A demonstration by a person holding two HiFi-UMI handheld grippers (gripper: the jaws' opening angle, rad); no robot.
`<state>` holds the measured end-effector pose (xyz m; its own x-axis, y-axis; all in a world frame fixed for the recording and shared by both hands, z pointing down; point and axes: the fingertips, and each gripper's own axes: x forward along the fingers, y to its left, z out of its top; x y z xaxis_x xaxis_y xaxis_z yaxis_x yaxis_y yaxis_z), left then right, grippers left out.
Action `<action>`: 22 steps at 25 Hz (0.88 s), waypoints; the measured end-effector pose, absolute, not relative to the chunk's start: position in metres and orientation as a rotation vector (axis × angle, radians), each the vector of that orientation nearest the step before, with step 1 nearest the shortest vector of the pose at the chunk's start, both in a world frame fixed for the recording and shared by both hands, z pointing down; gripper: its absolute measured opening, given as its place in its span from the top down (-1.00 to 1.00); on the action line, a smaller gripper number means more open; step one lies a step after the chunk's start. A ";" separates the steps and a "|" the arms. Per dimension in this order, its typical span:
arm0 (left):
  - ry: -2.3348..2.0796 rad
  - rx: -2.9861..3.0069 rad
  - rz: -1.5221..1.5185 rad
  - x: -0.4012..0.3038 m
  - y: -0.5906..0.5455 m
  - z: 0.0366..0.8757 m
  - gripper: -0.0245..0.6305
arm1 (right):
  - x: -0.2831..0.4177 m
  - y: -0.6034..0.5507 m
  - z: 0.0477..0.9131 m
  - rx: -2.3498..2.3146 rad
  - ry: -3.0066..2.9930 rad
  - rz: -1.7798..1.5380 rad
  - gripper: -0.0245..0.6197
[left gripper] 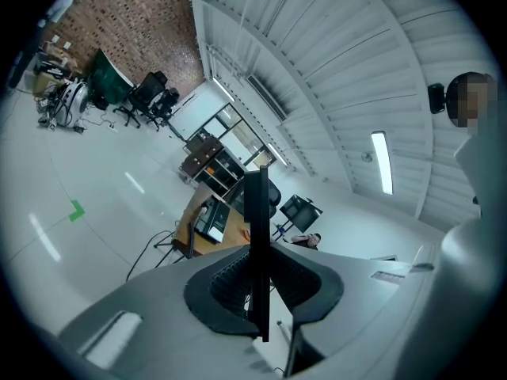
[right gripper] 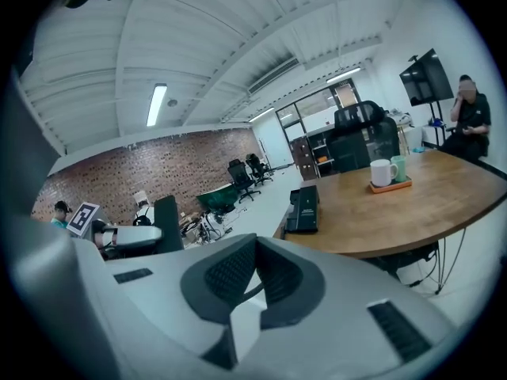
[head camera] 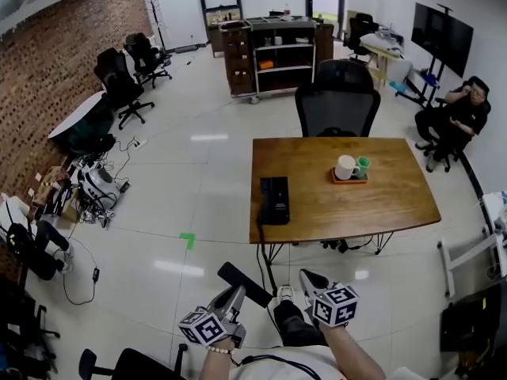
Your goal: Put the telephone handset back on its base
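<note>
The black telephone base point(head camera: 274, 200) lies at the left edge of the wooden table point(head camera: 380, 204). Its cord point(head camera: 261, 253) hangs off the table edge. The black handset point(head camera: 244, 284) sits in my left gripper point(head camera: 235, 298), which is shut on it, low and short of the table. In the left gripper view the handset point(left gripper: 256, 244) stands edge-on between the pads, and the base point(left gripper: 211, 218) shows far ahead. My right gripper point(head camera: 310, 280) hovers beside the left one, shut and holding nothing. The right gripper view shows its pads point(right gripper: 238, 271) touching, with the base point(right gripper: 303, 209) ahead and the handset point(right gripper: 168, 224) at the left.
A small tray with a white mug and a green cup point(head camera: 349, 169) rests on the table's far side. A black office chair point(head camera: 338, 101) stands behind the table. A person point(head camera: 459, 115) sits at the right. Cables and gear point(head camera: 91, 188) lie on the floor at the left.
</note>
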<state>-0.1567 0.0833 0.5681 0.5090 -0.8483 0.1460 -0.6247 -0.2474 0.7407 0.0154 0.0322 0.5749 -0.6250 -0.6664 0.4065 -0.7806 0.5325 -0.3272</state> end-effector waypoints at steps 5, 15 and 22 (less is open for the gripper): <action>-1.116 2.021 -0.255 -0.149 0.022 0.573 0.72 | 0.015 -0.029 0.577 1.206 -2.537 0.747 0.92; -1.009 2.032 -0.110 -0.143 -0.100 0.597 0.72 | 0.030 -0.142 0.578 1.220 -2.530 0.788 0.92; -0.881 2.042 0.019 -0.145 -0.172 0.628 0.72 | 0.030 -0.183 0.585 1.201 -2.515 0.793 0.92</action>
